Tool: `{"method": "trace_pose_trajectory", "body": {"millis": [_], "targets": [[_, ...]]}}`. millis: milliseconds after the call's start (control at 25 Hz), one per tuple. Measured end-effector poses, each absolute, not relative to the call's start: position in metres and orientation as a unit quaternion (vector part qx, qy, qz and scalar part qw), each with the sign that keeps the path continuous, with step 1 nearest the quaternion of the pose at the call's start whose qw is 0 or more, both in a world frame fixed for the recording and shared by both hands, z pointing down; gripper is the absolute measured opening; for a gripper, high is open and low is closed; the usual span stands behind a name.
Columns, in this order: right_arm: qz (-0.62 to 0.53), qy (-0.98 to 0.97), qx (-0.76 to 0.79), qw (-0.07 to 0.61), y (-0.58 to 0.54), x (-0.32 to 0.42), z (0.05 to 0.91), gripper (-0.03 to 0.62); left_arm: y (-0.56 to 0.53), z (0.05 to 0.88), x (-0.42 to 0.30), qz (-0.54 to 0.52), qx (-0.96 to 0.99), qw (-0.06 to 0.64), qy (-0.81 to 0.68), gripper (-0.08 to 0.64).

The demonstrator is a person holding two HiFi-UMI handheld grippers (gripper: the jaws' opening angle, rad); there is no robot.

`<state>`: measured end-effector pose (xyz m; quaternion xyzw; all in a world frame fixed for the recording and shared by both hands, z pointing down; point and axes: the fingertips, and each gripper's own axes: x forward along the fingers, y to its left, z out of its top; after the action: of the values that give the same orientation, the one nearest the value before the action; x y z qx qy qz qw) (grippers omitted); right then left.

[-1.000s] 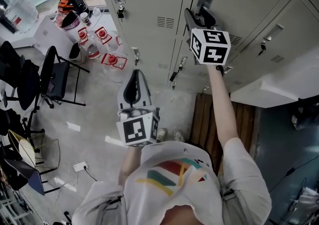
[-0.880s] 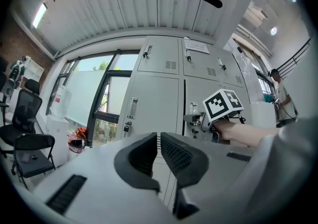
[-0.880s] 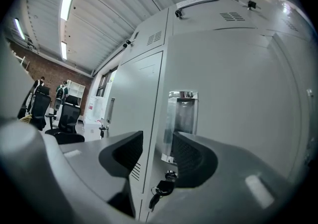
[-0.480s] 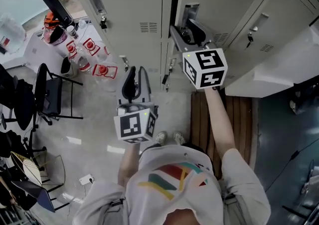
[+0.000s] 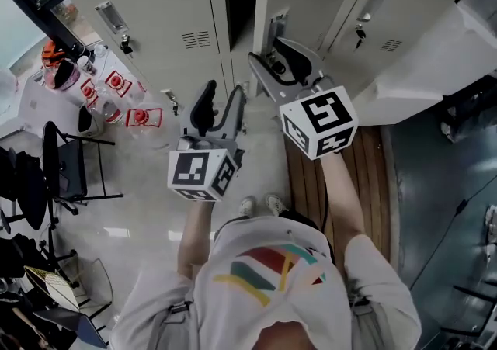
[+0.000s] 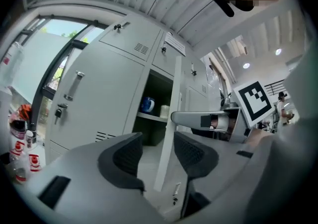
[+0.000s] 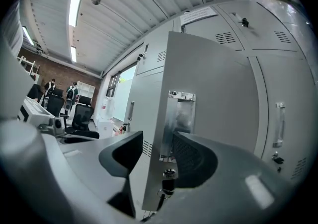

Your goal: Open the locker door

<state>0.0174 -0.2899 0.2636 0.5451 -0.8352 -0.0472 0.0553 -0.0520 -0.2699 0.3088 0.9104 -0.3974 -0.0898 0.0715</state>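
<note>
The locker door (image 7: 208, 94) is standing partly open, its free edge swinging out toward the person, just right of the dark opening. It is looking like thin sheet metal: stiff, light and smooth-painted, likely turning easily on its hinges but giving the pads little to grip on the flat face. The best hold is probably the free edge near the shiny latch plate (image 7: 180, 113), where a small key (image 7: 167, 173) is hanging below; hooking there should give the most leverage, and squeezing hard seems unnecessary.

The right gripper (image 5: 276, 65) is reaching level to that edge. Its jaws are standing wide apart and straddling the door, one finger on the inner side and the other across the outer face beside the latch plate. They are not clamping the thin sheet; whether a pad is actually touching it I cannot tell.

The left gripper (image 6: 158, 153) is hovering nearer the person and to the left, short of the door. Its jaws have just been opening and are now spreading wide with nothing between them.

Farther back, inside the locker, a shelf (image 6: 151, 116) is carrying a blue mug (image 6: 147, 104).
</note>
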Motion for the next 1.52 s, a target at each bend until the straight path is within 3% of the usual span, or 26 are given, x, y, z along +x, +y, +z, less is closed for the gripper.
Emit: {"method": "trace_pose_trajectory", "body": {"millis": [520, 1520], "targets": [[-0.055, -0.821, 0.564, 0.072, -0.24, 0.05, 0.263, 0.175, -0.247, 0.32, 0.034, -0.053, 0.955, 0.085, -0.279, 0.186], [-0.065, -0.765, 0.638, 0.062, -0.17, 0.131, 0.26, 0.17, -0.191, 0.306, 0.121, -0.051, 0.986, 0.077, -0.142, 0.186]]}}
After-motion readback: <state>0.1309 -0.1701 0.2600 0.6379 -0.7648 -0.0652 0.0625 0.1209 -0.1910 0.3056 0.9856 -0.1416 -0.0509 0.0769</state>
